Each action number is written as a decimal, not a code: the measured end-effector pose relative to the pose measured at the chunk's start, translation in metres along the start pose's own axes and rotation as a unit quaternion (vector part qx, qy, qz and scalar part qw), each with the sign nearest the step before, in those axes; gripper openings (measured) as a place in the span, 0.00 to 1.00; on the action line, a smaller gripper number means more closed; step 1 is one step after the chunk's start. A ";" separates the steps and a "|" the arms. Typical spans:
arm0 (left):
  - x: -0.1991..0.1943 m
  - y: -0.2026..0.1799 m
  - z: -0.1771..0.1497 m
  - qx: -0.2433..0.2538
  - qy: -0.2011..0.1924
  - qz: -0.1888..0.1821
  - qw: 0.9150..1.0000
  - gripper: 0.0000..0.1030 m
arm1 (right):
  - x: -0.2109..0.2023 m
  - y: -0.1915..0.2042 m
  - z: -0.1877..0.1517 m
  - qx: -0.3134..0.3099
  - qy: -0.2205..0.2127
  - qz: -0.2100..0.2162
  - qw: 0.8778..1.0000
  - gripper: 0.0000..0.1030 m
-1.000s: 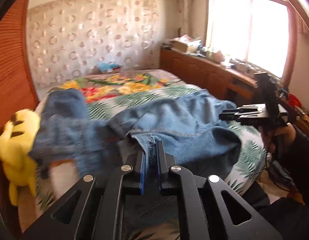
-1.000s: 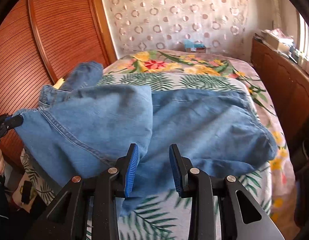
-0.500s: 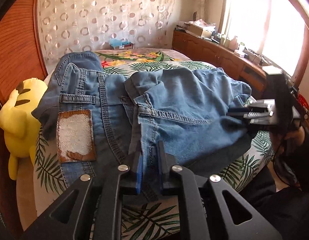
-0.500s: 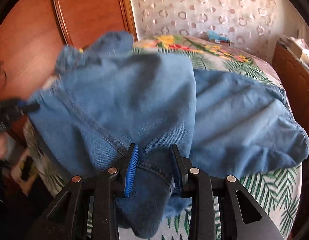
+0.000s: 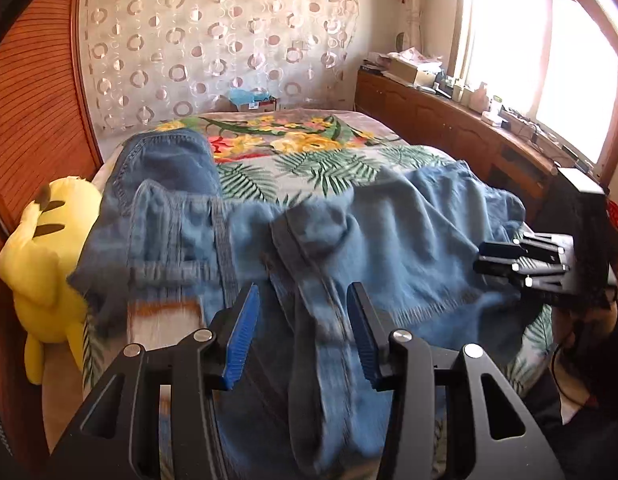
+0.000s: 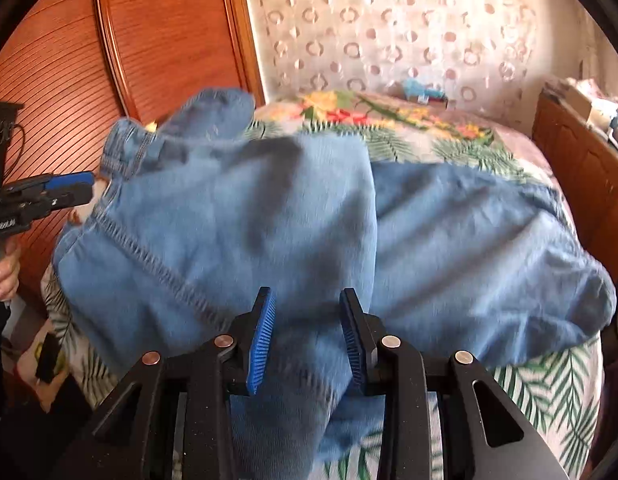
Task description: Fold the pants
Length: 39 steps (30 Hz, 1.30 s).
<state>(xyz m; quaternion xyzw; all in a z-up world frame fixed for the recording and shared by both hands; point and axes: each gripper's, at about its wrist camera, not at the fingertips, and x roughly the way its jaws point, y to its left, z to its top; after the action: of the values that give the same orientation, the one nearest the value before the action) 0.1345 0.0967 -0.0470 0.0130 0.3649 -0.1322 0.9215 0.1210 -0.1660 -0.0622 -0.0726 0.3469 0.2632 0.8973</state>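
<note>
While lying rumpled across bed point(image 5: 329, 160) | jeans point(image 5: 389, 240): soft, heavy, limp denim | left gripper point(image 5: 305, 332) just opening, cloth between, unpinched | right gripper point(image 6: 307, 340) opening, likewise | grip at waistband.

The jeans point(image 5: 389, 240) are blurred near the left gripper point(image 5: 301, 332), and their lower end is cut off by the bottom edge. They hide part of the yellow plush toy point(image 5: 45, 264). The small things on the window counter point(image 5: 481, 98) are too small to tell.

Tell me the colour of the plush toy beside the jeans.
Yellow, with black-tipped ears. The plush toy shows best in the left wrist view, at the bed's left edge against the jeans.
</note>
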 end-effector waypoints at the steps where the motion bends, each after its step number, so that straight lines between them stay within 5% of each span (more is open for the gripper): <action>1: 0.008 0.002 0.005 0.003 0.003 0.005 1.000 0.45 | 0.005 0.000 0.000 -0.003 -0.003 -0.011 1.000 0.40; 12: 0.077 0.009 0.031 0.013 0.068 0.007 0.998 0.45 | 0.029 0.002 -0.013 0.001 0.002 -0.022 1.000 0.43; 16: 0.078 0.000 0.028 0.031 0.069 -0.004 0.997 0.14 | 0.020 -0.007 -0.017 0.020 -0.004 -0.004 1.000 0.43; 19: 0.051 -0.008 0.027 0.055 0.035 0.023 0.998 0.08 | 0.018 -0.017 -0.020 0.046 -0.012 -0.007 0.999 0.43; 27: -0.013 0.031 0.050 0.031 -0.012 0.067 0.997 0.08 | 0.005 -0.006 -0.025 0.017 -0.051 -0.033 0.998 0.43; 33: 0.000 0.049 0.059 0.016 0.003 0.087 0.996 0.09 | 0.012 -0.009 -0.024 0.008 -0.034 -0.018 0.999 0.43; 36: 0.005 0.051 0.048 0.008 0.019 0.088 0.996 0.18 | 0.014 -0.013 -0.023 0.016 -0.029 -0.015 0.999 0.43; 39: 0.000 0.050 0.029 0.002 0.018 0.084 0.996 0.41 | 0.016 -0.015 -0.020 0.020 -0.027 -0.017 0.999 0.43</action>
<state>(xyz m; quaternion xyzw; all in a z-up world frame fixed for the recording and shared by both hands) 0.1667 0.1417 -0.0293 0.0479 0.3792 -0.0545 0.9225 0.1273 -0.1784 -0.0885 -0.0532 0.3265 0.2429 0.9119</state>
